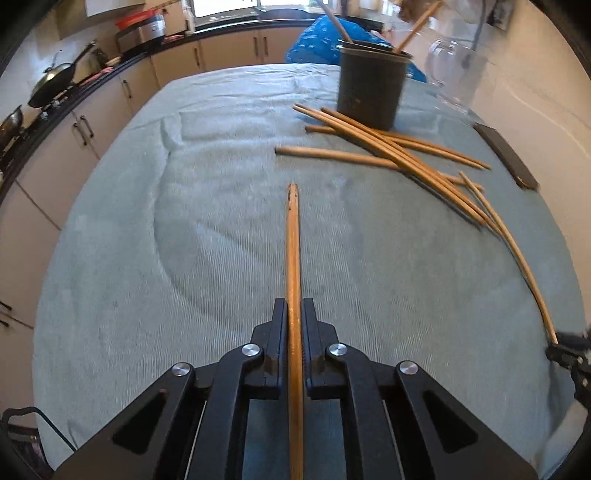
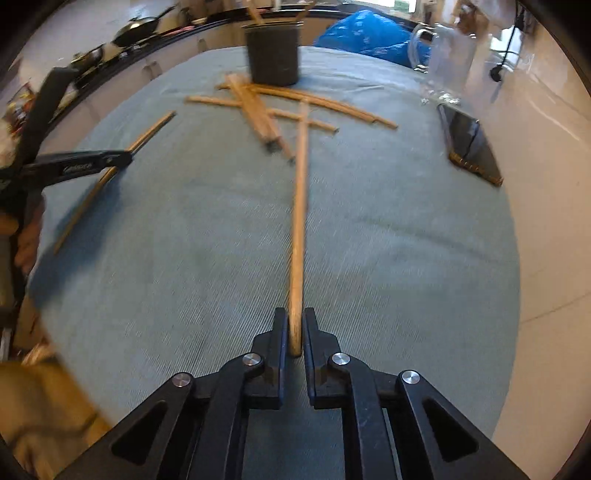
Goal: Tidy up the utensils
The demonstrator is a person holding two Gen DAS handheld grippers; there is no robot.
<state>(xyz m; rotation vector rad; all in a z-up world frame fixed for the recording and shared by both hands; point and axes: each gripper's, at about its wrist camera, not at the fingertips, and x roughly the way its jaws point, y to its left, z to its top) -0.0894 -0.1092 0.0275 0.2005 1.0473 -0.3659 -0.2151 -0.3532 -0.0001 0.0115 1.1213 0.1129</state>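
My left gripper is shut on a wooden chopstick that points forward over the light blue cloth. My right gripper is shut on another wooden chopstick by its end, pointing toward the pile. Several loose chopsticks lie crossed on the cloth in front of a dark cylindrical holder with two chopsticks standing in it. The pile and holder also show in the right wrist view. The left gripper with its chopstick shows at the left of the right wrist view.
A clear glass mug and a dark flat case sit at the table's right side. A blue bag lies behind the holder. Kitchen counters with a wok run along the left.
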